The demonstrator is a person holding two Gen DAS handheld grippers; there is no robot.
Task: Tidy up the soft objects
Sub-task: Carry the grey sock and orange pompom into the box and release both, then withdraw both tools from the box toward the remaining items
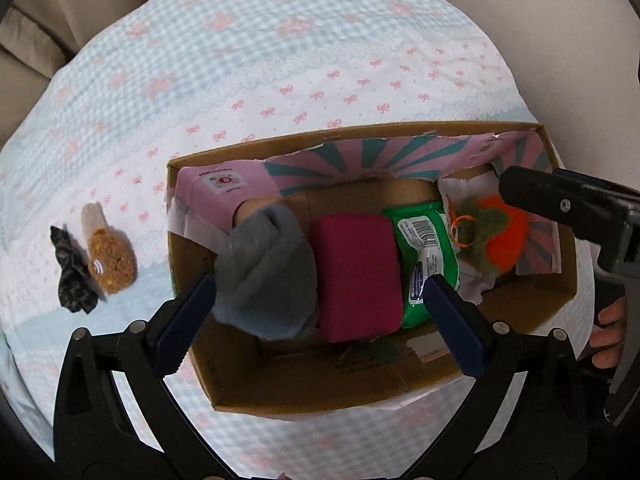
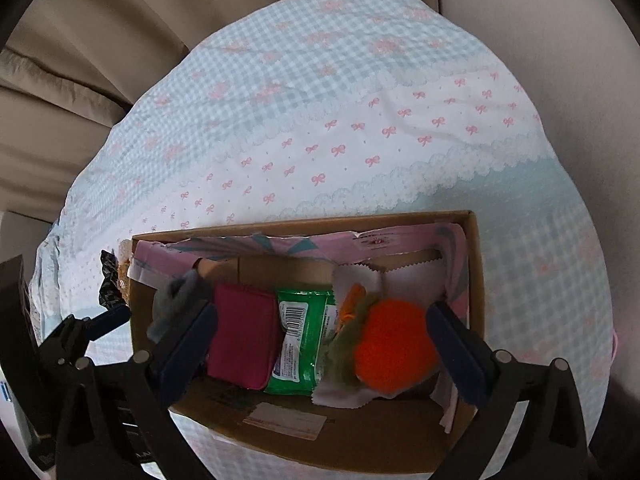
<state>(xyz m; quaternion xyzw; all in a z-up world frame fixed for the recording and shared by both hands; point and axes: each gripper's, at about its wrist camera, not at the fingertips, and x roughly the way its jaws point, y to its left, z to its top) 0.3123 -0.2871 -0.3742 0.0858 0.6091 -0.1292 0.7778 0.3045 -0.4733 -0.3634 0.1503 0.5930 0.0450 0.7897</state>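
Observation:
A cardboard box [image 1: 304, 384] sits on the bed. Inside it lie a grey sock bundle [image 1: 268, 276], a magenta pouch [image 1: 356, 276], a green wipes pack [image 1: 424, 248] and an orange knitted fruit [image 1: 500, 240]. My left gripper [image 1: 320, 320] is open above the box, its jaws wide on either side of the sock and pouch, holding nothing. My right gripper [image 2: 320, 352] is open above the same box [image 2: 320, 440], with the orange fruit [image 2: 392, 344] just inside its right finger [image 2: 456, 356]. The sock [image 2: 176, 304], pouch [image 2: 244, 340] and wipes [image 2: 300, 340] lie between its jaws.
On the bedspread [image 1: 280, 60] left of the box lie a brown knitted toy [image 1: 110, 256] and a dark patterned cloth [image 1: 70, 276]. White cloth squares [image 2: 360, 276] line the box's right end. Beige upholstery [image 2: 100, 40] lies behind the bed.

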